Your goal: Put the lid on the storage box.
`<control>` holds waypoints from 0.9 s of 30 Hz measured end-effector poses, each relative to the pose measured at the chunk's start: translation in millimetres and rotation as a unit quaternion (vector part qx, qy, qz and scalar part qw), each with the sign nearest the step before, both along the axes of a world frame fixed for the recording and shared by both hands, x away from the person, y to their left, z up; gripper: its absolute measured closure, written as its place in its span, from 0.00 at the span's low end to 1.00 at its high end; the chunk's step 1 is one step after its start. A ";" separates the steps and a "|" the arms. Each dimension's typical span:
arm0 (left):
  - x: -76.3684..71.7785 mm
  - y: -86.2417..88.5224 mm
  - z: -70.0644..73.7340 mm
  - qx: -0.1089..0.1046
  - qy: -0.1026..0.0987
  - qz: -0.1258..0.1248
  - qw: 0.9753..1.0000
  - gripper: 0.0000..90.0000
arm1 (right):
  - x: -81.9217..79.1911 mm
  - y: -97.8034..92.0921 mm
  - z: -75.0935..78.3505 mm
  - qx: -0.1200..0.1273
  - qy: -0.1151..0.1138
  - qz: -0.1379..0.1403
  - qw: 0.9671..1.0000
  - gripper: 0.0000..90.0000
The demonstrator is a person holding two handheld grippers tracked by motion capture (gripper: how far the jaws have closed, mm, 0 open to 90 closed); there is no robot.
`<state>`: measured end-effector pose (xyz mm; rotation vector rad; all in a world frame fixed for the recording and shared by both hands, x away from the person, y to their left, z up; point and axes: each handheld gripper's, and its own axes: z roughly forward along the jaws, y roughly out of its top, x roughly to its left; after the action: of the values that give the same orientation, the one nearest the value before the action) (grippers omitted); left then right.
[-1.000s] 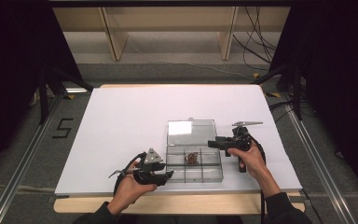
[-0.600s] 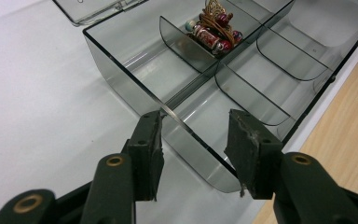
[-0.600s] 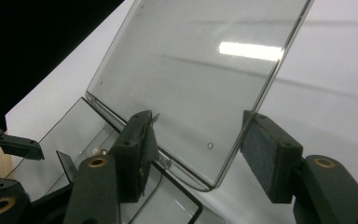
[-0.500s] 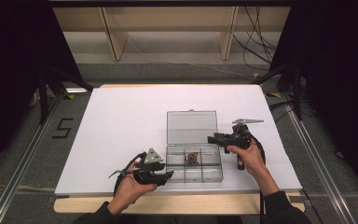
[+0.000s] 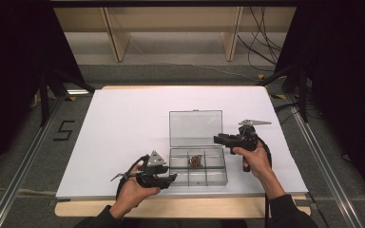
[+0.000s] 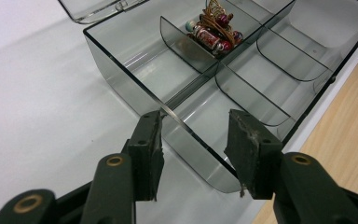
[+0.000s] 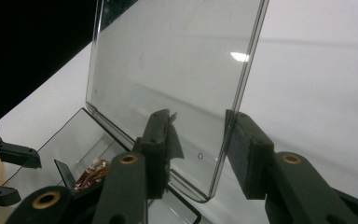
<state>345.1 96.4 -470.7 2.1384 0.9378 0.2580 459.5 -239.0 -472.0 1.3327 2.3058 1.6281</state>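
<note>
A white table [image 5: 123,128] carries a clear box [image 5: 198,168] near the person's edge, at the middle. Its lid [image 5: 196,127] stands raised behind the tray, hinged along the far side. The tray is split into compartments; one at the middle of the far row holds a small beaded trinket [image 5: 196,161] of wire and red beads, and the others look bare.

The left tool [image 5: 170,178] sits at the tray's near-left corner. In the left gripper view its jaws are spread, straddling the corner wall [image 6: 186,135] without pinching it, so it is released. The right tool [image 5: 217,138] reaches to the lid's right edge. In the right gripper view its jaws stand either side of that edge [image 7: 235,116], parted, with a gap showing; it looks released too, though whether one pad brushes the plastic I cannot tell.

The step in hand seems to be working the lid, with the box steadied. To do it well, close the left tool on the corner wall first so the light tray cannot skid on the smooth table. Then grip the lid edge low, near the corner, and swing it about the hinge line instead of pushing sideways, which would twist the thin plastic. Move slowly so the trinket stays in its compartment.
</note>
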 end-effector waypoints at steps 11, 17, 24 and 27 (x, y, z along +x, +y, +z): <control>-0.1 -0.1 0.0 0.000 0.001 0.001 1.000 0.61 | -1.9 -1.5 3.6 0.000 -0.008 -0.002 1.000 0.74; -0.2 0.1 0.3 0.000 0.000 0.002 1.000 0.61 | -5.5 1.1 9.4 -0.001 -0.010 -0.007 1.000 0.75; -0.2 0.5 0.2 -0.001 0.000 0.002 1.000 0.61 | -8.7 3.6 17.3 -0.021 -0.041 0.000 0.999 0.76; -0.3 0.3 -0.2 -0.006 0.003 0.003 1.000 0.61 | -11.4 5.0 18.7 -0.012 -0.032 -0.004 0.999 0.77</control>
<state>344.9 96.6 -470.9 2.1272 0.9475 0.2496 448.1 -233.9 -453.2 1.2646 2.2732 1.6103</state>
